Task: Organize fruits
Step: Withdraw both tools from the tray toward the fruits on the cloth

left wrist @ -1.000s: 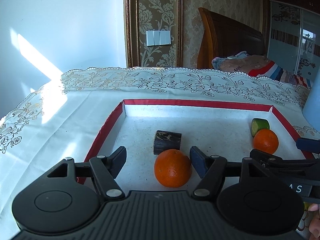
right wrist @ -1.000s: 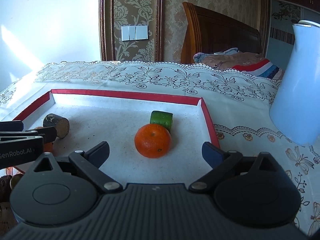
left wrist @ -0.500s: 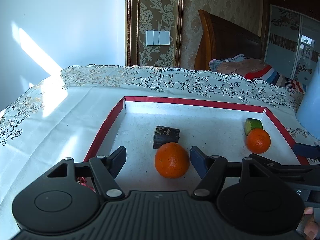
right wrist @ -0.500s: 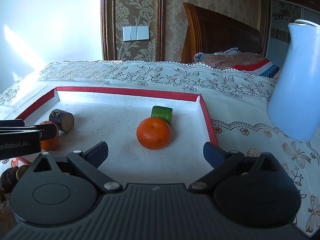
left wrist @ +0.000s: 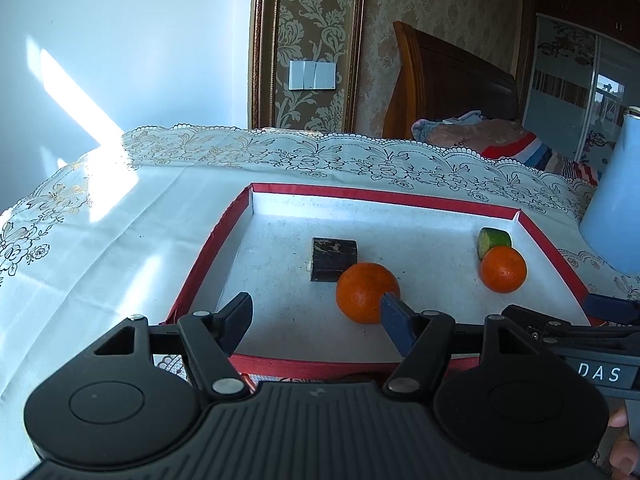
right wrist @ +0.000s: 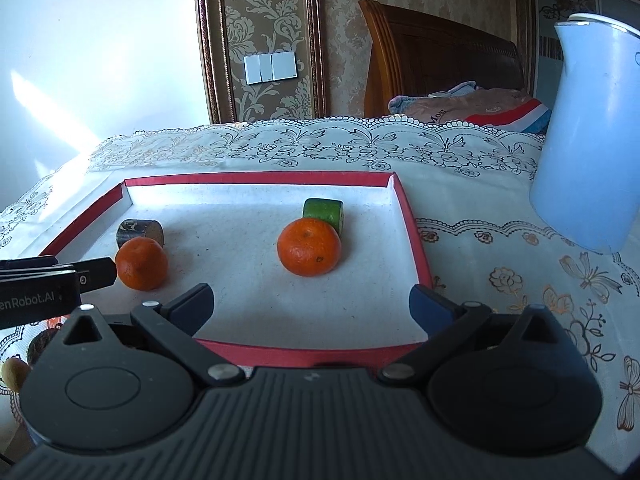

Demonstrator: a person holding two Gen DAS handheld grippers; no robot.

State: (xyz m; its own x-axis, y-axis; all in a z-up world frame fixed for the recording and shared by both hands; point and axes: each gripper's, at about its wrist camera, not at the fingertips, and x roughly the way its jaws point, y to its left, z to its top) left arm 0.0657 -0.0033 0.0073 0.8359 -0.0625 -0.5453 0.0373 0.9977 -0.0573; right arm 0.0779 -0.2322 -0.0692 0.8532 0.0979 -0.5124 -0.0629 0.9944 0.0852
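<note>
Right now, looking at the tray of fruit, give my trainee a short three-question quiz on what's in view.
1. True or false: both hand-held grippers, left and right, are open with nothing between their fingers.
2. How many oranges lie in the red-rimmed tray?
3. Which piece touches the orange nearer the right wall? A) the dark brown cylinder B) the green cucumber piece C) the pale blue jug

Key: 1 true; 2 two, the other one by the brown cylinder; 3 B.
</note>
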